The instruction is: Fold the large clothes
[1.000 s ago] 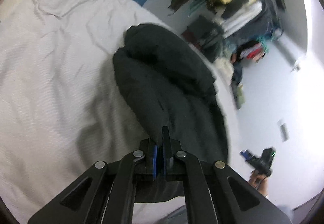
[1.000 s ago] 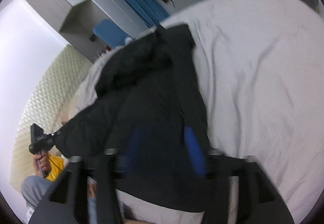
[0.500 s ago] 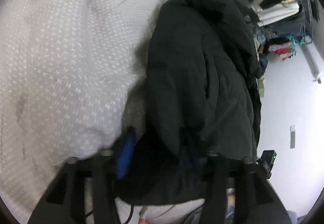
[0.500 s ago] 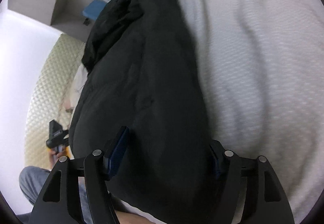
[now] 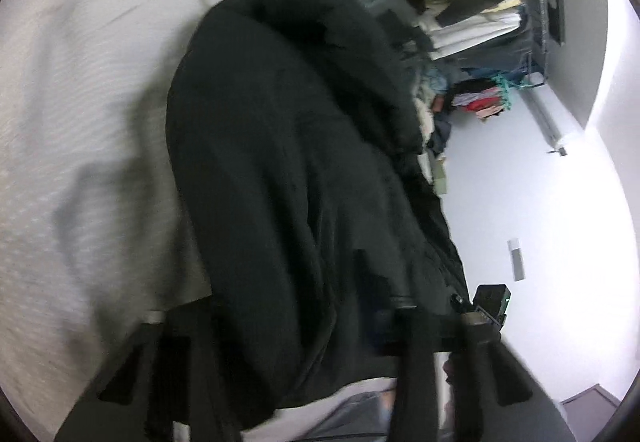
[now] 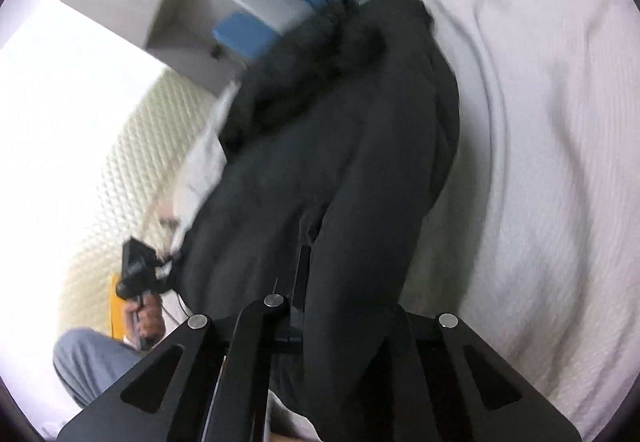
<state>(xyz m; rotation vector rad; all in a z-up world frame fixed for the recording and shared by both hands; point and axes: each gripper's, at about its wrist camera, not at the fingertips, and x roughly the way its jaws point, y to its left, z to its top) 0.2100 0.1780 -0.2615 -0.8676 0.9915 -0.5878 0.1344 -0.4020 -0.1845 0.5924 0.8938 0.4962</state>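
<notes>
I am working from the near hem of the black coat, the thing I am folding. My right gripper is pinching its jaws together on a ridge of coat fabric at that hem, giving me a firm hold on one corner. My left gripper is closing its jaws with the hem bunched between them; the blur is keeping me from telling whether the pads are pressing yet. I am taking both near corners, I judge, so the bulky coat can be lifted and doubled over. The coat is lying lengthwise on the white bedspread, its furry hood end farthest from me. Beyond the coat's far end, white cabinets are standing, and to the coat's right a clothes rack is holding garments.
</notes>
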